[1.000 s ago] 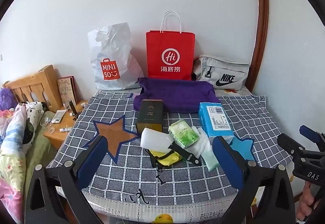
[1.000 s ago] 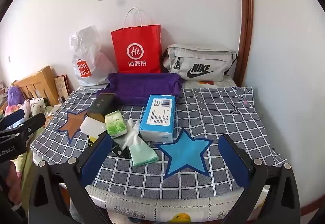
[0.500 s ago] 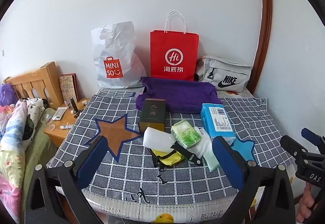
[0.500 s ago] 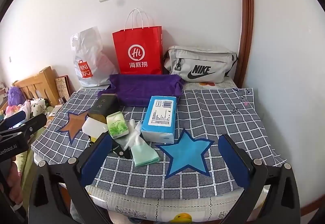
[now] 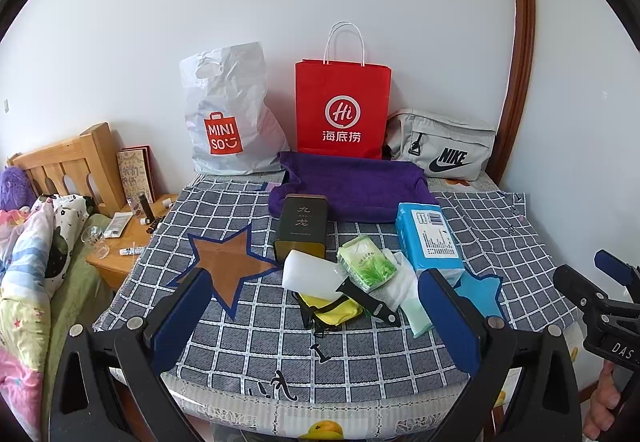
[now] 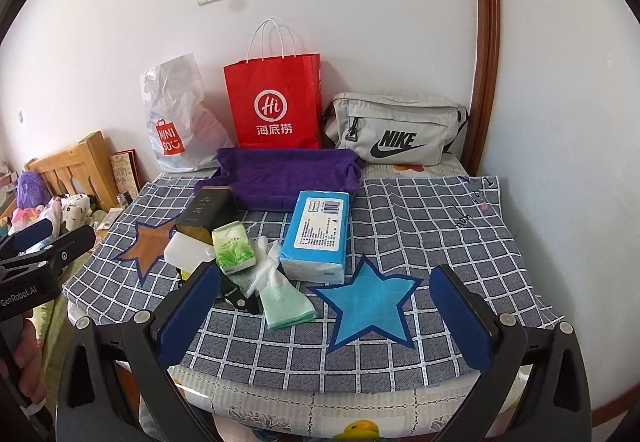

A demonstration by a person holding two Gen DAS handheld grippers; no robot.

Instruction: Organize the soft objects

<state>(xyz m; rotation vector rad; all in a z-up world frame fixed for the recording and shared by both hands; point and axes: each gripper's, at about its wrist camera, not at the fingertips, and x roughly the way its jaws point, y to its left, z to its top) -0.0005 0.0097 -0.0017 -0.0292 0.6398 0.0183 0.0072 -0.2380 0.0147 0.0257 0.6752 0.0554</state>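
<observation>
Both grippers, left gripper (image 5: 316,316) and right gripper (image 6: 324,316), hang spread and empty short of the checked cloth (image 6: 420,217), apparently to survey the untouched tissue pack (image 6: 318,234) and neighbouring purple towel (image 6: 288,173).

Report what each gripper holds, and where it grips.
Nothing is held. The left gripper and right gripper are both open and empty, short of the items on the table.
</observation>
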